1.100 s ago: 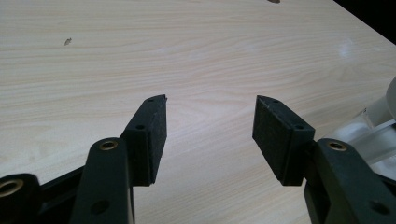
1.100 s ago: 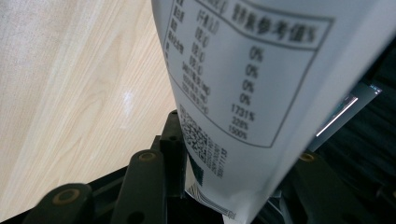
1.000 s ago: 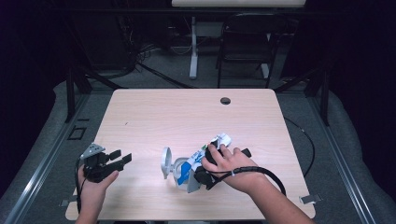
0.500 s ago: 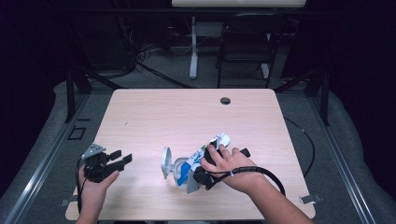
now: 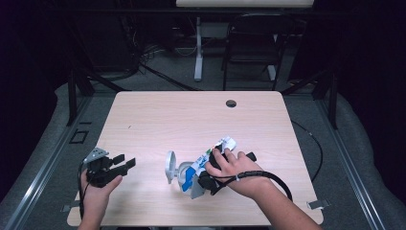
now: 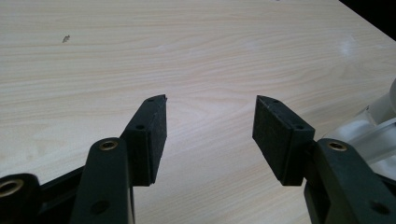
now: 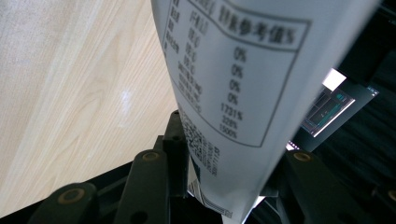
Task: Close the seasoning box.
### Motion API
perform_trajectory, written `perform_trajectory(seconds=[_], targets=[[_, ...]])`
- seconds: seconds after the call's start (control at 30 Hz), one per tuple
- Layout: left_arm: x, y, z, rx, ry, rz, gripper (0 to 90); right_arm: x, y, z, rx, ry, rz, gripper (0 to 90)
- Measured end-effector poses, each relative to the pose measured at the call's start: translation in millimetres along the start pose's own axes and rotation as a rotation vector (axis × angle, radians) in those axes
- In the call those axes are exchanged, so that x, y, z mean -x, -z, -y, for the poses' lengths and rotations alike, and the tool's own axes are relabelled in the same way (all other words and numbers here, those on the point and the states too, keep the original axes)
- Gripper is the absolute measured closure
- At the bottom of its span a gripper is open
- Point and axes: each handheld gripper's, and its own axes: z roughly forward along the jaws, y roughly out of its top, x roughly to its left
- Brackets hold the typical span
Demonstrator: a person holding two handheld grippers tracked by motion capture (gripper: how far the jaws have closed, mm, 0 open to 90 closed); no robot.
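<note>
The right hand-held gripper (image 7: 219, 186) pinched a white-and-blue printed pouch (image 7: 243, 79), its jaws having just been closing on it, and held it tilted over a clear container (image 5: 184, 171) lying near the worktop's (image 5: 191, 115) front edge. The left hand-held gripper (image 6: 210, 130) stood spread and empty, well apart. The pouch was gripped; emptying it seemingly remained.

Light falls from above onto my tabletop (image 5: 158, 120), which glows pale against a nearly black room. A soft glare spot sits near its far right corner in my left gripper view. In my right gripper view the printed pouch (image 7: 243, 70) looms close, slightly blurred.
</note>
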Motion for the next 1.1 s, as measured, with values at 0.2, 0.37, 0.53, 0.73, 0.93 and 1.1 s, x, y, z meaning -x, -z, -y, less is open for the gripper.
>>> perform_trajectory(seconds=[0.2, 0.37, 0.53, 0.73, 0.93, 1.1], targets=[[0.5, 0.2, -0.1, 0.001, -0.001, 0.001, 45.3, 0.4, 0.8, 0.0, -0.002, 0.0, -0.004, 65.3], [0.2, 0.1, 0.1, 0.0, 0.001, 0.001, 45.3, 1.0, 2.0, -0.1, -0.006, 0.001, -0.001, 66.2], [0.0, 0.3, 0.0, 0.001, 0.001, 0.0, 45.3, 1.3, 2.4, 0.1, -0.001, -0.003, -0.001, 67.3], [0.0, 0.1, 0.0, 0.001, 0.0, 0.0, 45.3, 1.7, 2.4, 0.0, 0.0, -0.012, -0.006, 68.3], [-0.5, 0.3, 0.1, 0.001, 0.002, 0.001, 45.3, 1.3, 1.8, -0.1, 0.005, -0.018, -0.009, 68.7], [-0.3, 0.2, 0.1, 0.002, 0.002, 0.0, 45.3, 1.8, 2.3, 0.2, 0.002, -0.014, -0.007, 69.2]])
